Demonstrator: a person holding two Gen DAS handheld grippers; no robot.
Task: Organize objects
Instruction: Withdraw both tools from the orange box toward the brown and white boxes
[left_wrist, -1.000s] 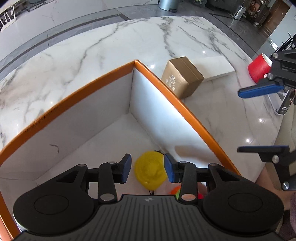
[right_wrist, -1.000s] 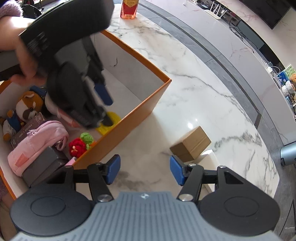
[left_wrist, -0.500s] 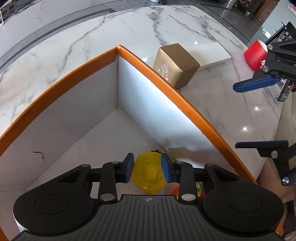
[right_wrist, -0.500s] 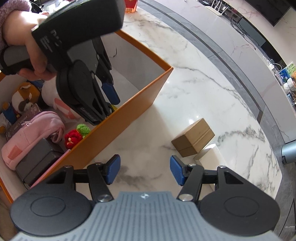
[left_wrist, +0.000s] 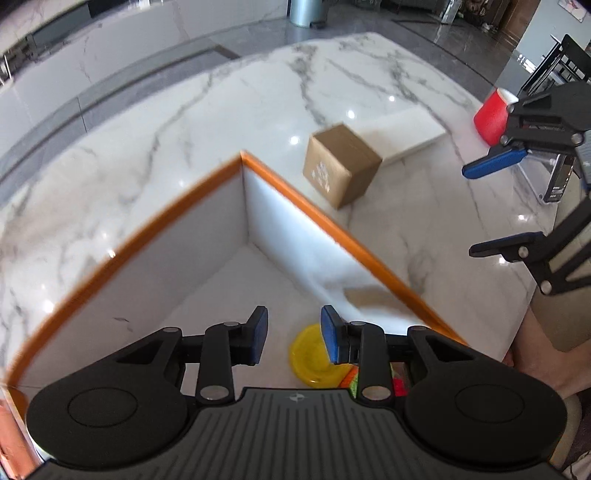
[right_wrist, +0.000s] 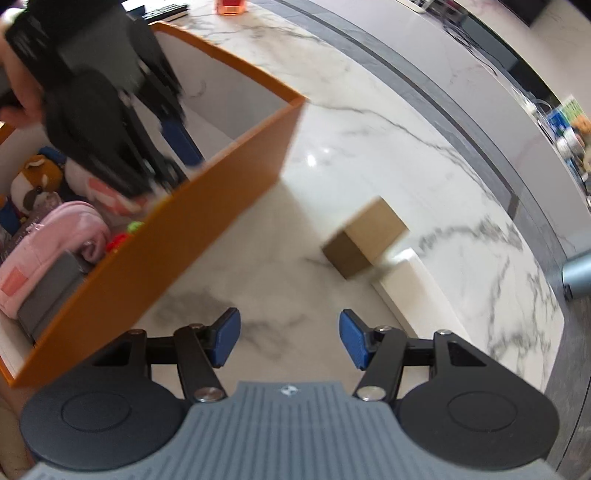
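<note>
My left gripper (left_wrist: 294, 339) hangs inside the orange-rimmed box (left_wrist: 332, 229), its blue pads a narrow gap apart with nothing between them. A yellow disc (left_wrist: 314, 363) lies on the box floor below the right pad. A small brown carton (left_wrist: 340, 166) stands on the marble outside the box corner. My right gripper (right_wrist: 290, 338) is open over bare marble beside the orange box (right_wrist: 207, 229), with the brown carton (right_wrist: 365, 236) ahead of it. In the right wrist view the left gripper (right_wrist: 177, 155) is blurred, with a hand on it.
A flat white box (left_wrist: 402, 133) lies behind the carton, and a red cup (left_wrist: 491, 114) stands at the table's right edge. Inside the box are a pink pouch (right_wrist: 55, 243), a grey case (right_wrist: 51, 295), a plush toy (right_wrist: 35, 181) and a red-green knitted toy (right_wrist: 122, 236).
My left gripper's pads have drawn closer together and it has lifted; the yellow disc now sits under the right pad. My right gripper has slid along the box's outer wall, still open.
</note>
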